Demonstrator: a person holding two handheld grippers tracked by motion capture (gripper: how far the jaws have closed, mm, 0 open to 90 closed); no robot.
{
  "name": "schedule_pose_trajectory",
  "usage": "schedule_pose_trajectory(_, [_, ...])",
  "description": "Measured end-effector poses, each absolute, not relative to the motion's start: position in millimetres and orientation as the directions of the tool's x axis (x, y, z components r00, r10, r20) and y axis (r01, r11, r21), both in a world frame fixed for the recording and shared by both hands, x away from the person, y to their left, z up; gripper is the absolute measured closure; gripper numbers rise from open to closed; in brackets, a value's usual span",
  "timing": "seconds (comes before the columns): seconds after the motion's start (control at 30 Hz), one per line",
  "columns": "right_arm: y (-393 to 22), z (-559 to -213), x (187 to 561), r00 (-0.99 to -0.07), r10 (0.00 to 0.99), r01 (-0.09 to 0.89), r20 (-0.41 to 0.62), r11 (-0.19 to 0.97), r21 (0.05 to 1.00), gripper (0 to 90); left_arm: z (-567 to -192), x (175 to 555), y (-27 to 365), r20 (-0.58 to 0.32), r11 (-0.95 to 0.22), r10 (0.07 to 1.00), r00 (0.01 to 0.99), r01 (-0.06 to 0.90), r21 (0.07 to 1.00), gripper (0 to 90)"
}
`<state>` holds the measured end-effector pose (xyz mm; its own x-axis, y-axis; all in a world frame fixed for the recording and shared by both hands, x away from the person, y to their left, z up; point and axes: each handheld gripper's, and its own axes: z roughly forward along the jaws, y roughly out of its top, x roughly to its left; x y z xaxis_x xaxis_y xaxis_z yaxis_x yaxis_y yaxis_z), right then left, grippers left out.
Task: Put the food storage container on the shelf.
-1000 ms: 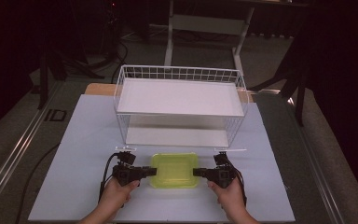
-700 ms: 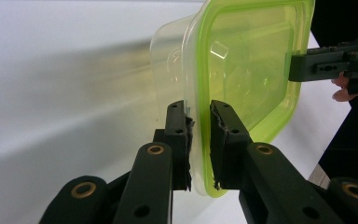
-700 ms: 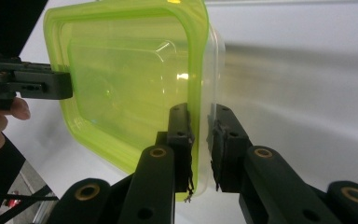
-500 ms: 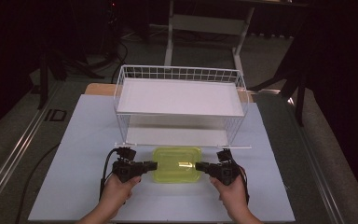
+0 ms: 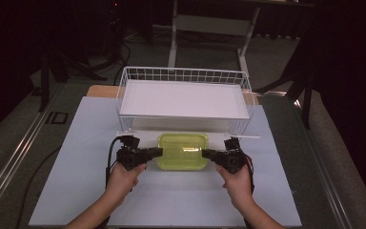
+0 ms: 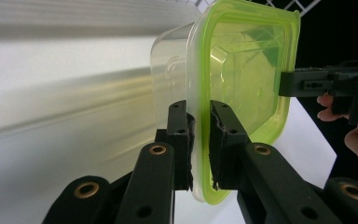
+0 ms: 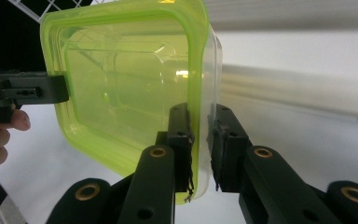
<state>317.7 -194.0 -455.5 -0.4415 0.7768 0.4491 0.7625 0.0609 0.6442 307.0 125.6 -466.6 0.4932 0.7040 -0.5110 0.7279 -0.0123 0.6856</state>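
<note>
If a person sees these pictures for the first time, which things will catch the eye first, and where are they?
The eye goes first to the yellow-green lidded container, near the middle of the white table, just in front of the white wire basket. The left gripper and the right gripper each clamp its rim from opposite ends. In the left gripper view, the green lid shows on a clear tub.
</note>
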Motion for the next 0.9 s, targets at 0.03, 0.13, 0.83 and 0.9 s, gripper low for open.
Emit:
schedule_pose_trajectory(0.03, [-193.3, -454.8, 319.9, -0.441, 0.781, 0.760, 0.443, 0.062, 0.647, 79.5, -466.2, 309.0, 125.3, -0.499, -0.017, 0.710, 0.496, 0.722, 0.692, 80.4])
schedule_pose_trajectory(0.13, [-191.1, -454.7, 328.3, -0.436, 0.790, 0.754, 0.431, 0.059, 0.654, 79.4, -467.4, 317.8, 124.6, -0.493, -0.013, 0.721, 0.487, 0.721, 0.692, 80.3])
schedule_pose_trajectory(0.83, [-176.9, -484.8, 367.8, -0.354, 0.836, 0.775, 0.418, 0.012, 0.632, 79.1, -503.8, 359.7, 126.0, -0.503, 0.039, 0.750, 0.429, 0.731, 0.681, 80.1])
schedule_pose_trajectory(0.9, [-175.3, -486.0, 368.9, -0.353, 0.841, 0.769, 0.411, 0.010, 0.640, 79.1, -505.3, 360.9, 126.3, -0.504, 0.041, 0.749, 0.430, 0.729, 0.683, 80.1])
